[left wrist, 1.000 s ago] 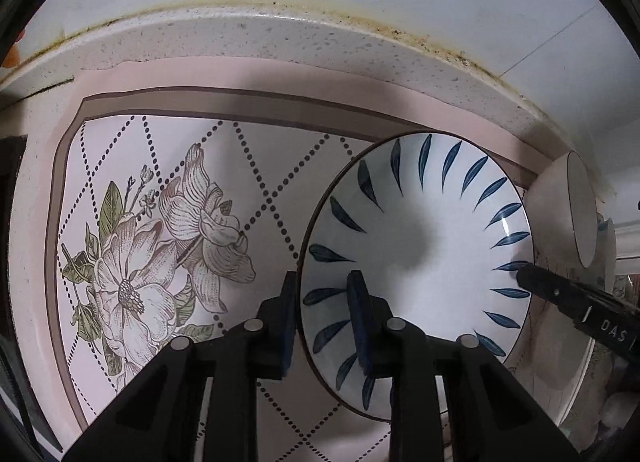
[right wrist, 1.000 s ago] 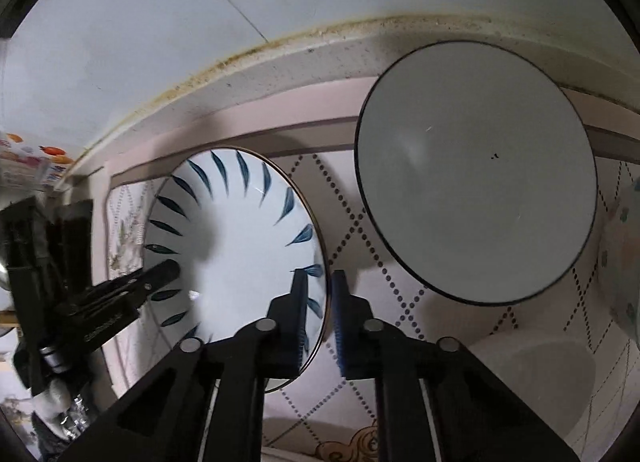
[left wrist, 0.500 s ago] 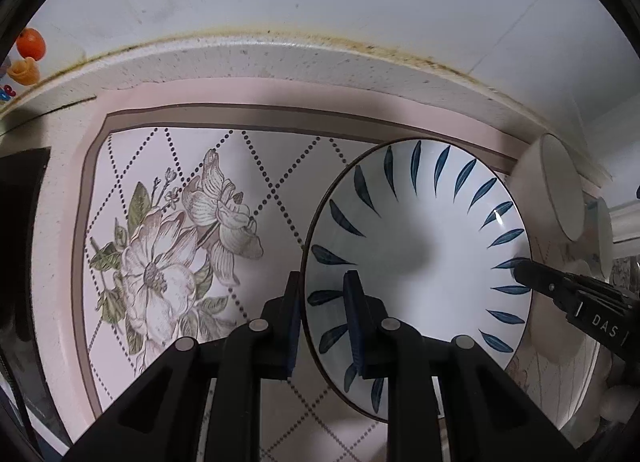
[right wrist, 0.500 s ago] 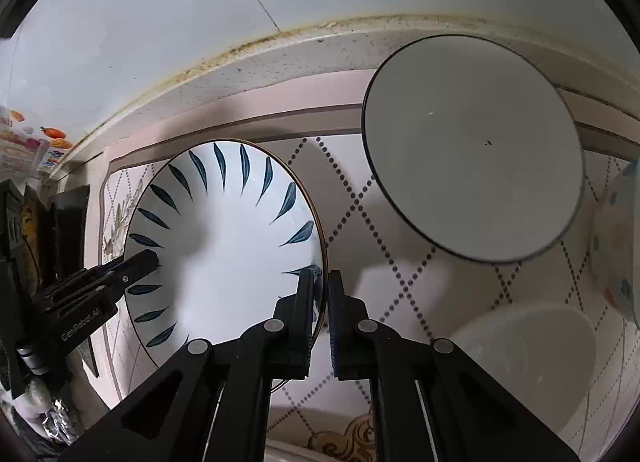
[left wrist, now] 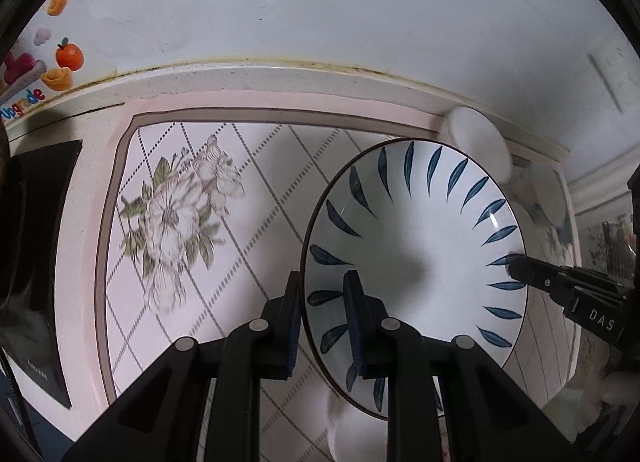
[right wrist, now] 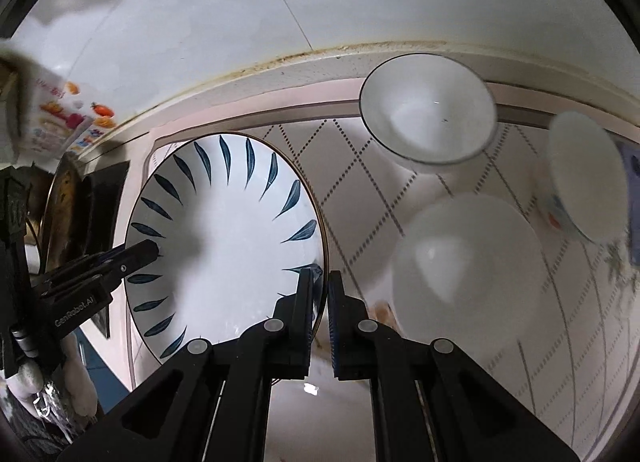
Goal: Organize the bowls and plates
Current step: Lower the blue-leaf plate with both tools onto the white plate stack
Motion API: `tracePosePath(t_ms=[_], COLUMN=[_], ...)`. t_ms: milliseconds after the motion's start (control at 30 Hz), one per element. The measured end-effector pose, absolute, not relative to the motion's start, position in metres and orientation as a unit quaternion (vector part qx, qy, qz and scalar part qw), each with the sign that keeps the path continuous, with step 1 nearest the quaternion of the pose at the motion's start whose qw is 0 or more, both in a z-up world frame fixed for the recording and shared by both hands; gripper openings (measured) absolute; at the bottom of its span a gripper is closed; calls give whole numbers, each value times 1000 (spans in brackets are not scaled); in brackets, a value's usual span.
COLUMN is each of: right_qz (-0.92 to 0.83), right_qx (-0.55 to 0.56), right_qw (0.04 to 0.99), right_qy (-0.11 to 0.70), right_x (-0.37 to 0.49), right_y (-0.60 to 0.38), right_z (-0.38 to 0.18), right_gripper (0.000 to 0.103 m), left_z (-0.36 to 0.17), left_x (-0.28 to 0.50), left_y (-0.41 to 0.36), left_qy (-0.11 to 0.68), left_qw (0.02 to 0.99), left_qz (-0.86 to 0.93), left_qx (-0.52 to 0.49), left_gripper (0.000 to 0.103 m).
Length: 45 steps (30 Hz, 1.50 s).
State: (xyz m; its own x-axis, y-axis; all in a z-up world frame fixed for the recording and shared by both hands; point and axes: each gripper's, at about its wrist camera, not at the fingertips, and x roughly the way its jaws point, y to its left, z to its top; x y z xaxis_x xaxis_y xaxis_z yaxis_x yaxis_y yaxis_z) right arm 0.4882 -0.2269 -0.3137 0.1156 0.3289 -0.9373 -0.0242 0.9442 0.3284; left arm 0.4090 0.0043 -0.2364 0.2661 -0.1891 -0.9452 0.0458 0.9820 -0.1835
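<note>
Left wrist view, left to right. Far left edge: a dark flat panel (left wrist: 38,262) on the pale counter (left wrist: 92,129). Next, the pink floral mat (left wrist: 180,221) with a flower print and dotted diamond lines; it fills the middle of the frame. Lower centre: left gripper (left wrist: 322,318), fingers clamped on the near-left rim of the blue-leaf plate (left wrist: 416,262) — one finger outside the rim, one on the inner face. The plate sits right of centre and appears raised off the mat, which shows blurred behind it. Right edge: right gripper (left wrist: 516,266) comes in from the side and meets the plate's far rim. Above the plate, a white bowl (left wrist: 478,141) near the backsplash, partly hidden.

Right wrist view, left to right. Far left: the left gripper (right wrist: 154,252), black, touching the plate's left rim. Left of centre: the blue-leaf plate (right wrist: 224,238), white with dark blue leaf strokes round the border. Lower centre: the right gripper (right wrist: 320,294), fingers closed on the plate's right rim — the edge passes between them. Upper right: a dark-rimmed bowl (right wrist: 430,113) on the mat. Lower right: a plain white bowl (right wrist: 468,266), blurred. Far right edge: a patterned bowl (right wrist: 580,181), also blurred; its pattern cannot be made out.
</note>
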Motion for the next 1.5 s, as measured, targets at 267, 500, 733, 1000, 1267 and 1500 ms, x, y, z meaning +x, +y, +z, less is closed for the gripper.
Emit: tracePosePath(t_ms=[267,500,733,1000,1267,1500], right_qz=[122,127,136,135,121,107], right_qx=[120,128,134,122,121,115], right_qw=[745,739,722,714,711,713], right_qy=[645,649,665,676,682,683], right_x=[426,379,355,342,337,334], right_y=[-250,-270,-273,-270,-267,-264], right_z=[-278,-271,-293,-319,-339,-348], right_gripper=[8,8,8,8,8,8], left_z=[-216,-221,-250,-279,-293,-304], left_x=[362,330,312,305,302,300], left_y=[-15,-28,-30,-33,-35,-39], left_qy=[593,605,636,652,659,668], left_qw=[798,788,764,753,747,739], left_qz=[-96,-99,-84,-72,-73,-77], left_qx=[-57,-49,-61,-55,-45,-39], left_gripper=[18,18,18,18,18,18])
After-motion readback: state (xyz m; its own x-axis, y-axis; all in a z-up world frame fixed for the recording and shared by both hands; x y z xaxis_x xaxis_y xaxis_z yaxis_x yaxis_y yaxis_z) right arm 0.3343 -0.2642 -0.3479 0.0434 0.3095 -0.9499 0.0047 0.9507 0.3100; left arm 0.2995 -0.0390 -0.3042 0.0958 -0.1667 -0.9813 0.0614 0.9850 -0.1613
